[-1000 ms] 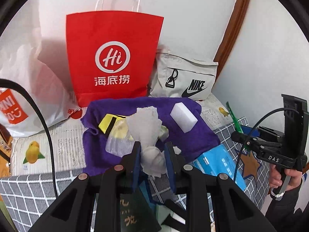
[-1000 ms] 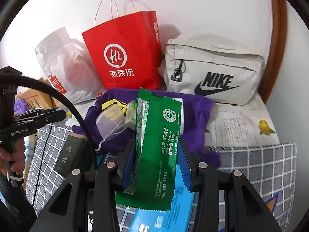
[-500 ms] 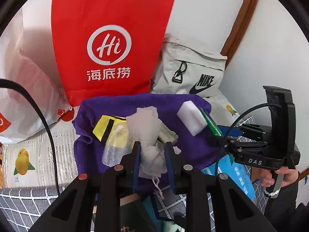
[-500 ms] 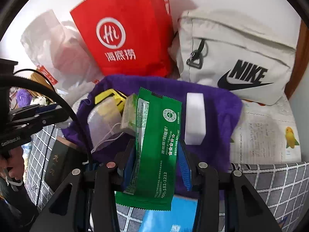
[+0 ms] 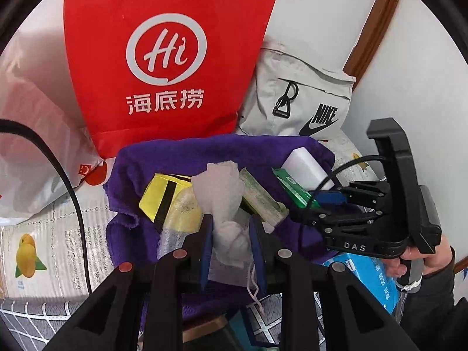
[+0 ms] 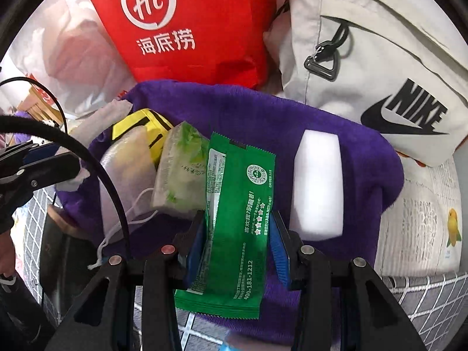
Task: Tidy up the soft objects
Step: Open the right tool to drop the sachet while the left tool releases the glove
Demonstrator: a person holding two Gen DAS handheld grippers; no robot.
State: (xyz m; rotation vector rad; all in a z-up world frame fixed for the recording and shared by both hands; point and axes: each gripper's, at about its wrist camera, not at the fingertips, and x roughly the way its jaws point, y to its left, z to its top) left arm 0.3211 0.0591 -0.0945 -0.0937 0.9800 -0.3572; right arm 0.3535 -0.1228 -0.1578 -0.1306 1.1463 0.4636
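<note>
Two grippers were each loaded with one soft item above the collecting area. The left gripper [image 5: 231,234] was clenched on a white mesh pouch [image 5: 226,204], its pads pressing the bunched lower part while the upper part stood free above the fingertips and a drawstring hung below. The right gripper [image 6: 237,231] was clamped across the width of a green sachet [image 6: 234,219], whose long axis ran along the fingers, away from the camera.

Directly beneath and just ahead of both grippers lay the purple towel [image 6: 263,111], the apparent collecting surface. On it rested a clear pouch [image 6: 128,169], a pale green tissue pack [image 6: 181,169], a yellow item [image 6: 152,122] and a white sponge block [image 6: 318,187]. In the right wrist view the sachet sat between the tissue pack and the sponge block, its long axis roughly parallel to the sponge. That free strip of towel was judged the likely release site, and the right gripper appeared the nearer to it.

Behind the towel stood a red paper bag [image 5: 163,58] and a grey Nike pouch [image 6: 380,58].
</note>
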